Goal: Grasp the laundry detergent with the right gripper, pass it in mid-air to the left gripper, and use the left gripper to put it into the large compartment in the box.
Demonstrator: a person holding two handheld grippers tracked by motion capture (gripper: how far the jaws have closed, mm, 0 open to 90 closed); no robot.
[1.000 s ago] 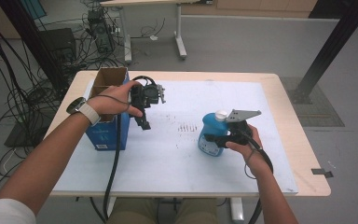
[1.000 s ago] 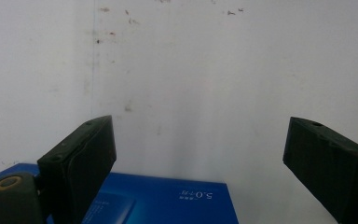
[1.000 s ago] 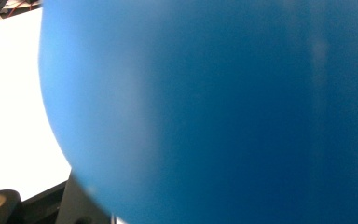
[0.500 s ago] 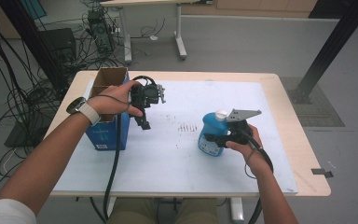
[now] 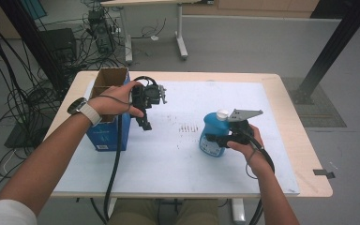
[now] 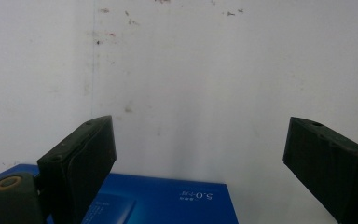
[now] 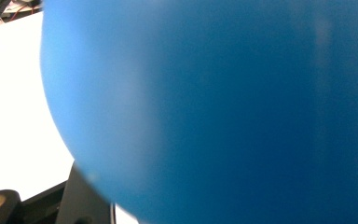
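A blue bottle (image 5: 212, 135) with a white cap stands upright on the white mat, right of centre. My right gripper (image 5: 217, 139) is shut on its body from the right side, and the bottle's blue wall (image 7: 223, 107) looms close in the right gripper view. My left gripper (image 5: 145, 123) hangs open above the mat beside a blue cardboard box (image 5: 108, 122) with its top flaps open. In the left gripper view the jaws stand wide apart with nothing between them, and the box's blue side (image 6: 168, 200) lies below them.
The white mat (image 5: 168, 154) covers most of the wooden table (image 5: 309, 164). A faint patch of small marks (image 5: 187, 127) lies at the mat's middle. Cables and a second table's legs stand on the floor beyond the far edge.
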